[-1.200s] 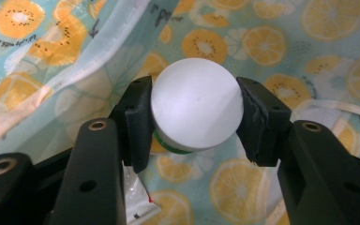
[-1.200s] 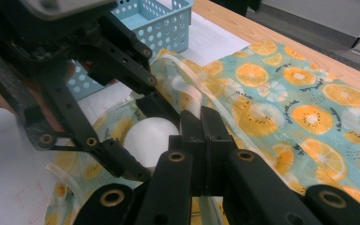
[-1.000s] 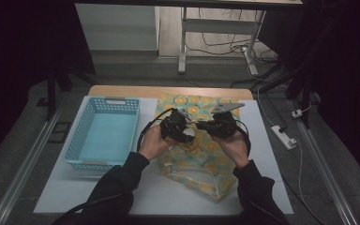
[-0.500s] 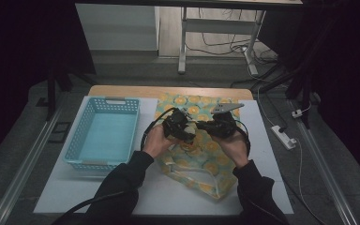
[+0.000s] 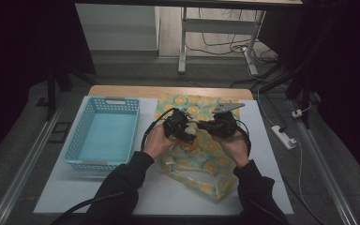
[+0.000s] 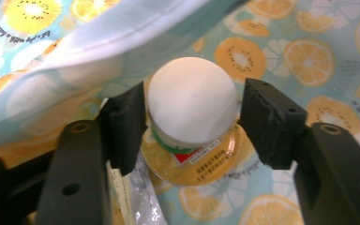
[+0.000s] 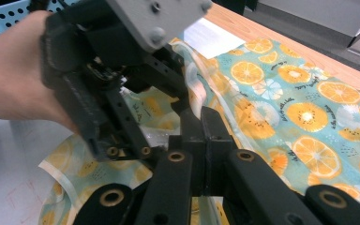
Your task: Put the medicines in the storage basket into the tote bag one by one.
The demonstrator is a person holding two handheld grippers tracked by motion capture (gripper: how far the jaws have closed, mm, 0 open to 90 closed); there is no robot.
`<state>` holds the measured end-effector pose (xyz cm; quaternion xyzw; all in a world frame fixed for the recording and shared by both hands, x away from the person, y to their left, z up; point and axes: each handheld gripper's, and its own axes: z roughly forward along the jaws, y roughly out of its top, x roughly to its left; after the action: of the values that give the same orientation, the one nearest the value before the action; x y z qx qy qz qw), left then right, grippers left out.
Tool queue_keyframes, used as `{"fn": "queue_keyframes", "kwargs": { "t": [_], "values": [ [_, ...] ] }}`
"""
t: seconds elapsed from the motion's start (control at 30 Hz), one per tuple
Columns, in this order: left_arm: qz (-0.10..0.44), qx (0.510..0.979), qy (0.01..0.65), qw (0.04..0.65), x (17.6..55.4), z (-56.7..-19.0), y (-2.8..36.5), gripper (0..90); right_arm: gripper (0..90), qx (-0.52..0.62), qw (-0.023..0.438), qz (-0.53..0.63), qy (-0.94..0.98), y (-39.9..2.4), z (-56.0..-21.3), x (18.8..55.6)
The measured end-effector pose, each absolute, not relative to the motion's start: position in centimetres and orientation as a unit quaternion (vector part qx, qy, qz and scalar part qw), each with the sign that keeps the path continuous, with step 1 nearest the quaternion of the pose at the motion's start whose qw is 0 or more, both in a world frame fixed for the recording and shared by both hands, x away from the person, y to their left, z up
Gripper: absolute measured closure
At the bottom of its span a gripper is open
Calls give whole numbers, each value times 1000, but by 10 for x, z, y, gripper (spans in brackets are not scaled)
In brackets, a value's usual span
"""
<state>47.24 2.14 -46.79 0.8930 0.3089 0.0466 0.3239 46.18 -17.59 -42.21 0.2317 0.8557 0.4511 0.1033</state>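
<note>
Opening just now, the left gripper (image 6: 192, 117) frees the white-capped bottle (image 6: 192, 105), probably dropped inside the fruit-print bag (image 6: 304, 51) whose edge the right gripper (image 7: 202, 124) pinches.

My left gripper (image 6: 192, 122) has the white-capped bottle (image 6: 192, 103) between its jaws, which have just been opening, but I cannot tell if the pads touch it. The label print is too small to read, and the bottle's lower body is hidden behind its own cap. A fold of the fruit-print bag (image 6: 98, 51) is blurred and covers the upper left of that view. In the right gripper view, my left gripper hides the bag's opening, and I cannot see what my right gripper (image 7: 201, 126) pinches. From above, my hands (image 5: 157, 140) cover the middle of the bag, and the desk's (image 5: 75, 197) near edge is cut off.
</note>
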Motion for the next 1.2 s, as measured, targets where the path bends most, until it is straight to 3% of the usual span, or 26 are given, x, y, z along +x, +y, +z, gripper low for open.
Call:
{"fn": "queue_keyframes", "kwargs": {
  "t": [0.33,0.67,0.9,1.2],
  "values": [
    [28,886,309,343,459,-457,30,241,895,231,102,452,856,-176,-421,461],
    [20,879,306,365,440,-451,43,162,895,227,102,450,858,-174,-421,459],
    [22,879,290,379,424,-454,47,40,895,225,101,449,859,-173,-421,458],
    [14,879,263,399,406,-458,51,0,895,224,100,446,861,-171,-422,457]
  ]
}}
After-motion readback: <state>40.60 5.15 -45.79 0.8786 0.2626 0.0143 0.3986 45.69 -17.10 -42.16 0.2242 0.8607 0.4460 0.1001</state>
